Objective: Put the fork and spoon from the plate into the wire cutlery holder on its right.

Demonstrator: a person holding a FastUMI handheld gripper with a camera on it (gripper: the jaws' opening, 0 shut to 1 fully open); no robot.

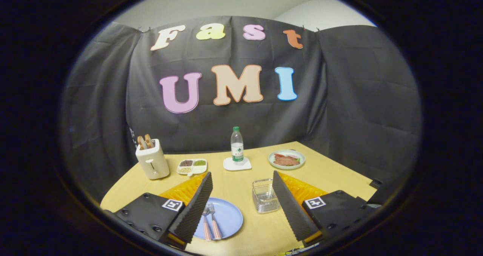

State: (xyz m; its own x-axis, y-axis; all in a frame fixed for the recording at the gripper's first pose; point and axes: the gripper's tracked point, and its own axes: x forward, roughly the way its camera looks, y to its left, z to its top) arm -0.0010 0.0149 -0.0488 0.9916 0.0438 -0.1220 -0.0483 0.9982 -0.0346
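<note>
Gripper view, forward along the fingers:
Gripper (pixel 242 207): held above the near part of the counter, its fingers spread wide apart and holding nothing.
Markers: a square black-and-white coded tag sits on each finger mount; the patterns carry no readable words.
Counter (pixel 332 173): pale wood surface bearing all the items below.
Plate (pixel 230 218): round, blue, on the counter just inside the left finger, which covers part of its near-left rim.
Fork (pixel 213 222): lies on the plate, tines pointing away from the gripper, handle pale with a reddish pattern.
Spoon (pixel 206 223): lies on the plate just beside the fork and to its left, parallel to it, with a like handle.
Wire cutlery holder (pixel 264 196): stands upright on the counter to the right of the plate, just inside the right finger, apart from the plate.
Bottle (pixel 237 144): clear plastic with a green cap, upright on a white coaster (pixel 237 164) beyond the fingers; its green-and-white label is too small to read.
Toaster (pixel 152 160): cream, far left of the counter, with two slices standing in its slots.
Divided dish (pixel 192 166): white, three compartments with dark, green and pale contents, between the toaster and the coaster.
Far plate (pixel 286 159): pale rim, reddish food, right of the bottle.
</note>
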